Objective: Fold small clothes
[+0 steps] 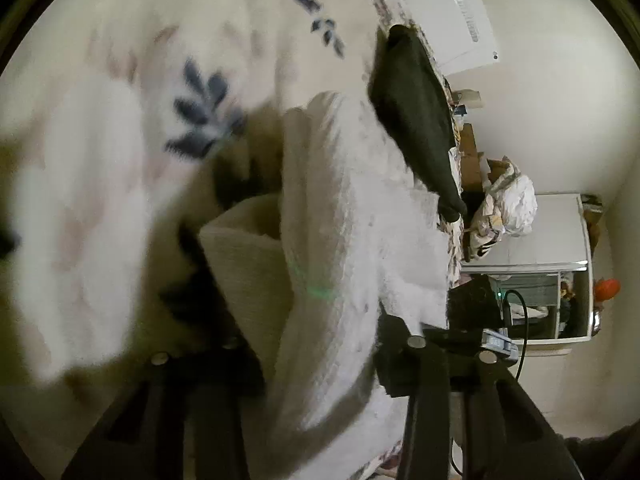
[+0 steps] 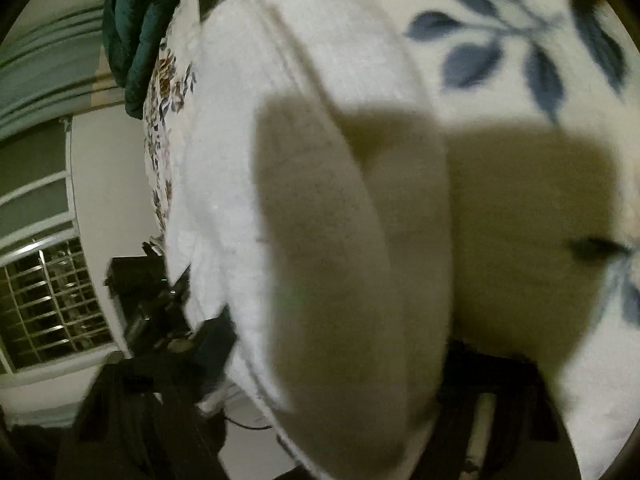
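A white fuzzy towel-like cloth point(image 1: 344, 216) hangs in folds in front of the left wrist view, over a bed cover with blue leaf prints point(image 1: 200, 120). My left gripper point(image 1: 320, 360) has the cloth running down between its two dark fingers and appears shut on it. In the right wrist view the same white cloth point(image 2: 320, 160) fills the middle, partly in shadow. It runs between the dark fingers of my right gripper point(image 2: 332, 400), which appears shut on it. The fingertips are hidden by the fabric in both views.
A black garment point(image 1: 416, 120) lies on the bed's far side. A white cabinet point(image 1: 540, 248) with crumpled bedding stands by the wall. A dark green fabric point(image 2: 140, 32) sits at the bed's end. A window with a grille point(image 2: 48, 300) is at the left.
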`<move>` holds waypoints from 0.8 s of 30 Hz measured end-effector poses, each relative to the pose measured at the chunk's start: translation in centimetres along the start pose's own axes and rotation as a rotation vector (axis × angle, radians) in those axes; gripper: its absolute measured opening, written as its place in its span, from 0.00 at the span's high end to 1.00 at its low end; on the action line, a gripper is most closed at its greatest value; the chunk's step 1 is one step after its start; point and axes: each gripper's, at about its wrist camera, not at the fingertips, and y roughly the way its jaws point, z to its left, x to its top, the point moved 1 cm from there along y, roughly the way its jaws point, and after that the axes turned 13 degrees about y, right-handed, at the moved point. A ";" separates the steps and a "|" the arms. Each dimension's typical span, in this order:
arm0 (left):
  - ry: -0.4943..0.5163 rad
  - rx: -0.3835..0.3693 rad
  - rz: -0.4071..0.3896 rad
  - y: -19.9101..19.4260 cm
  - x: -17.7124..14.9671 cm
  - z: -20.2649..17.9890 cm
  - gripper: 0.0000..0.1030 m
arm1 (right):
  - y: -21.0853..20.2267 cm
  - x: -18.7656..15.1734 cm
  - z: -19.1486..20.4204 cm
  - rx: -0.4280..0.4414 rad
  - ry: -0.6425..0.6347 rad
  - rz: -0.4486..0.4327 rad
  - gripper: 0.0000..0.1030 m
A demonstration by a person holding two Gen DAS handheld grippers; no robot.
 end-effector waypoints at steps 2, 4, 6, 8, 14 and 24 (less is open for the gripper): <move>0.036 0.036 -0.003 -0.4 0.3 -1.0 0.68 | -0.2 -0.2 0.2 0.026 0.024 -0.008 0.50; 0.070 0.066 0.003 -0.7 0.5 -2.1 0.68 | -0.7 -0.6 0.7 0.035 0.035 -0.020 0.55; 0.110 0.091 0.010 -1.2 0.9 -3.4 0.68 | -1.3 -1.1 1.5 0.031 0.041 -0.038 0.56; 0.136 0.103 0.009 -1.6 1.3 -4.7 0.69 | -2.2 -1.5 2.2 0.034 0.041 -0.054 0.57; 0.237 0.143 -0.003 -2.9 4.5 -8.8 0.68 | -7.3 -2.1 6.7 0.060 -0.005 -0.148 0.57; 0.341 0.124 -0.061 -0.7 14.4 -16.9 0.68 | -18.4 2.8 13.6 0.094 -0.052 -0.313 0.57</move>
